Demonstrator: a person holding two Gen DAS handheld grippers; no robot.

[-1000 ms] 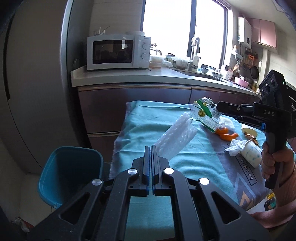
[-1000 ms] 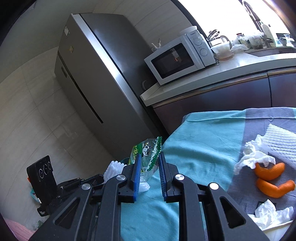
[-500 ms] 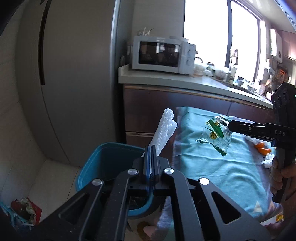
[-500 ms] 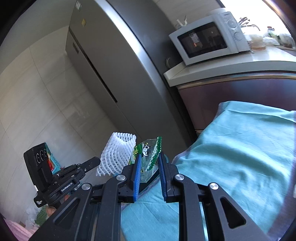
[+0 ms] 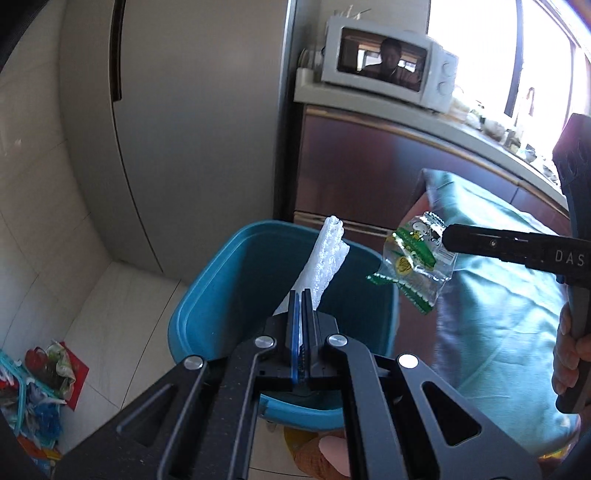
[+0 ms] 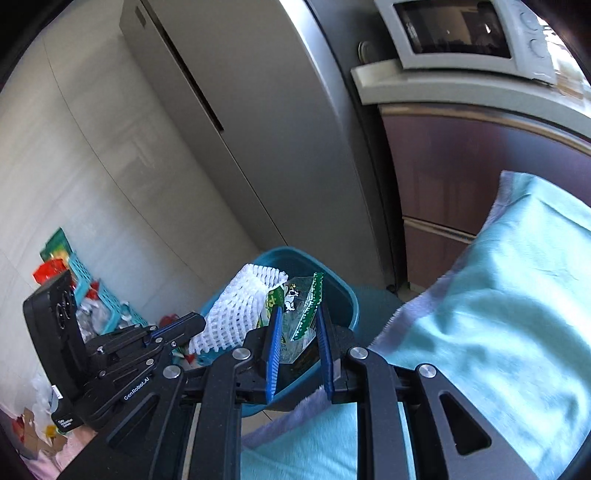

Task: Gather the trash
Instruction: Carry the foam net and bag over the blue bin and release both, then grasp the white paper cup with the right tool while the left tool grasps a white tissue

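Both wrist views look steeply down along their jaws from close above the blue bin [image 5: 236,295] [image 6: 343,295], facing the fridge [image 5: 192,129] [image 6: 266,122] and microwave [image 5: 388,70] [image 6: 465,33], sharing all three.

My right gripper [image 5: 448,238] has "DAS" in pale letters on its black side, cut off at the pic edge, seen from the left cam. My left gripper [image 6: 192,325] reads "GenRobot.AI" in white on its black arm, right cam. A small white label sits lower on its handle, print too tiny to read. The wrapper [image 6: 295,314] shows a digit or two by the blue pad, looks like "20", not sure.
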